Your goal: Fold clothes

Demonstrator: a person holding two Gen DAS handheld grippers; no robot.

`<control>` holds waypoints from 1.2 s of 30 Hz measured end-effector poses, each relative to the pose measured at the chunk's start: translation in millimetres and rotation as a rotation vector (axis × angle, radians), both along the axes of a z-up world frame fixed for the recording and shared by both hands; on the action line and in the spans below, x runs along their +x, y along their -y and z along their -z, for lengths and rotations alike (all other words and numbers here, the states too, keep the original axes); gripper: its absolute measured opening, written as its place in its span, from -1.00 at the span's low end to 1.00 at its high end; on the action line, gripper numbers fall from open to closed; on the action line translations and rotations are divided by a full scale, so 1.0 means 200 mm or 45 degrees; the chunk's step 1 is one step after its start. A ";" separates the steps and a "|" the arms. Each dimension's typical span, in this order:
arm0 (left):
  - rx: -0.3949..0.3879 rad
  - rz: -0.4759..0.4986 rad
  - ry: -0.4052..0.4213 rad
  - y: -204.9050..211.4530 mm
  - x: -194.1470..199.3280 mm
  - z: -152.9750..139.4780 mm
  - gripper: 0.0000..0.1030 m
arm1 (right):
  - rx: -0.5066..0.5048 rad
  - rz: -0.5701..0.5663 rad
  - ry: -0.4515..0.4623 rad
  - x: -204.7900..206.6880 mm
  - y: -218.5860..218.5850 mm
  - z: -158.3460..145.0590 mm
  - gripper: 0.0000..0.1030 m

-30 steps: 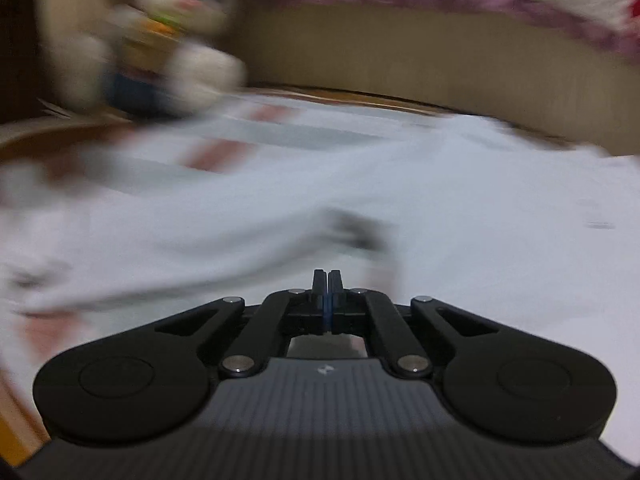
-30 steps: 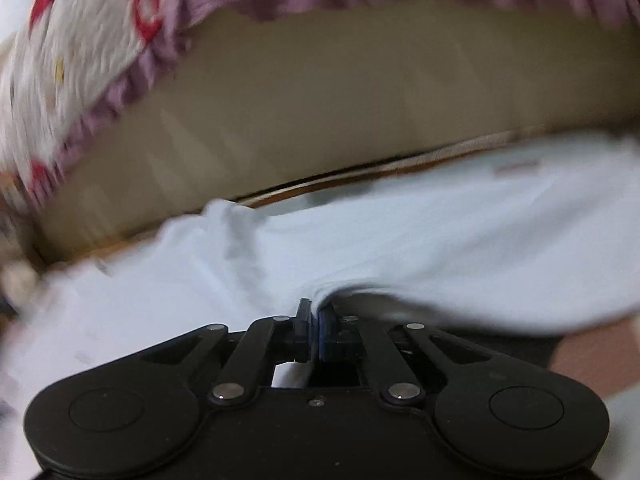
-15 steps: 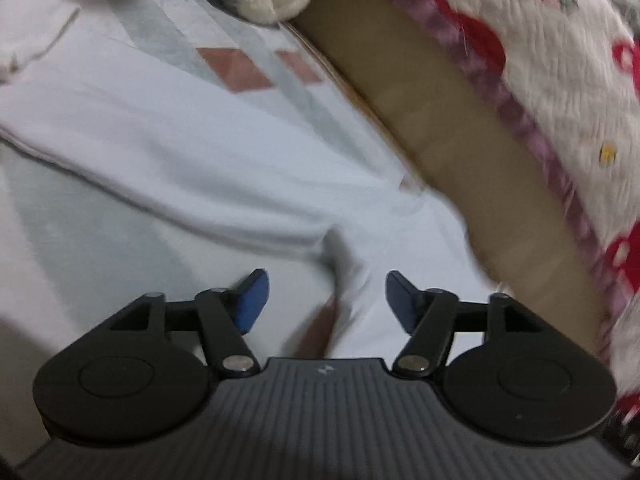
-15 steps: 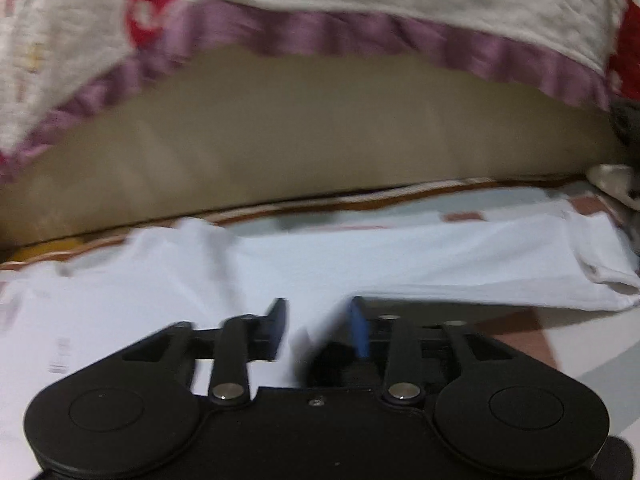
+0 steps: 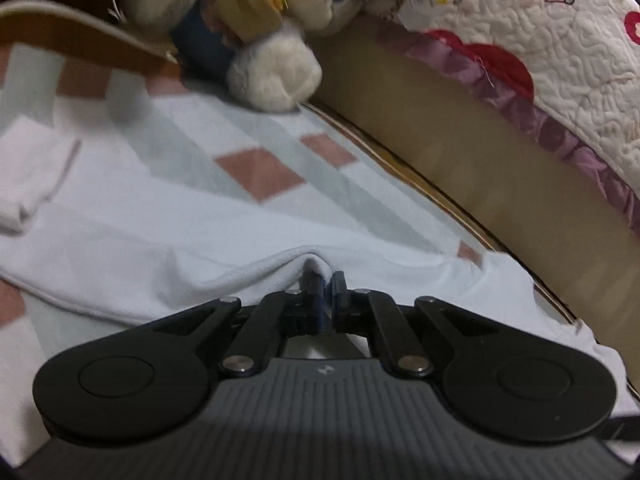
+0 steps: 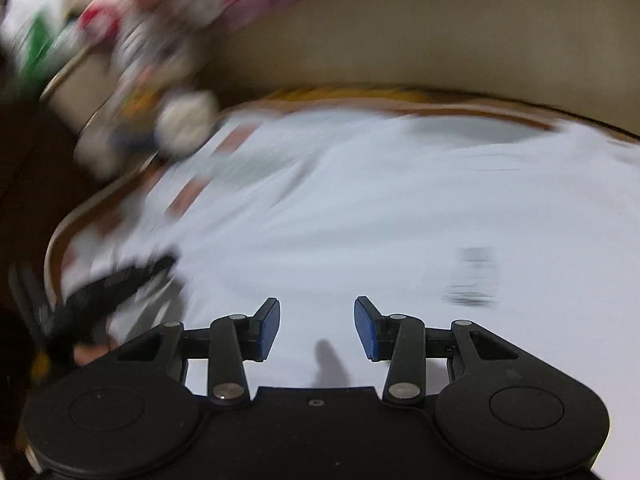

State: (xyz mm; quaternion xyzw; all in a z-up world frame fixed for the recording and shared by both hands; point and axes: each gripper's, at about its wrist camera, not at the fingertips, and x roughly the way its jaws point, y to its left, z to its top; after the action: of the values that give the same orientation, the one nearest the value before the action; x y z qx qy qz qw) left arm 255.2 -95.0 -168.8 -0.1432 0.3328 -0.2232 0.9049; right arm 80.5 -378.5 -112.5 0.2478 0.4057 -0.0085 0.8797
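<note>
The left hand-held gripper (image 5: pixel 327 280) is pinching a raised fold of a white garment (image 5: pixel 168 232), its blue pads pressed together on the cloth. The garment is lying spread across a checked blanket (image 5: pixel 260 172) on a bed, near a tan bed frame (image 5: pixel 460 152) draped with a quilted cover (image 5: pixel 560 52). A plush toy (image 5: pixel 276 68) is sitting at the blanket's far edge. In the blurred right wrist view, the right hand-held gripper (image 6: pixel 317 328) is hovering over the white garment (image 6: pixel 380 216) with its fingers spread apart, holding nothing.
</note>
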 end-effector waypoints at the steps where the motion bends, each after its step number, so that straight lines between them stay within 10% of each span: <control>1: 0.010 -0.024 0.012 -0.02 0.01 -0.01 -0.94 | -0.007 -0.049 -0.007 0.03 -0.05 0.04 -0.09; 8: 0.077 -0.180 0.096 -0.15 0.04 -0.13 -0.90 | -0.127 -0.223 0.012 -0.05 -0.18 0.14 -0.08; 12: 0.150 0.005 0.062 -0.25 -0.08 -0.36 -0.30 | 0.112 -0.142 -0.045 -0.04 -0.11 0.15 -0.08; 20: 0.541 0.374 -0.346 -0.45 -0.65 -0.38 -0.15 | 0.598 -0.154 -0.263 -0.17 -0.19 0.23 0.05; 27: 0.594 0.478 -0.629 -0.61 -1.04 -0.30 -0.14 | 0.793 -0.144 -0.283 -0.33 -0.35 0.17 0.13; 36: 0.505 0.410 -0.817 -0.67 -1.18 -0.30 0.20 | 0.466 -0.807 -0.226 -0.56 -0.96 -0.04 0.13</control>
State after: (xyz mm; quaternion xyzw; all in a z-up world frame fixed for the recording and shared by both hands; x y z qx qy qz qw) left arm 19.0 38.1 -109.6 0.0254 0.6529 -0.2375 0.7188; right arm -31.1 -187.1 -104.1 0.2613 0.5319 0.3153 0.7412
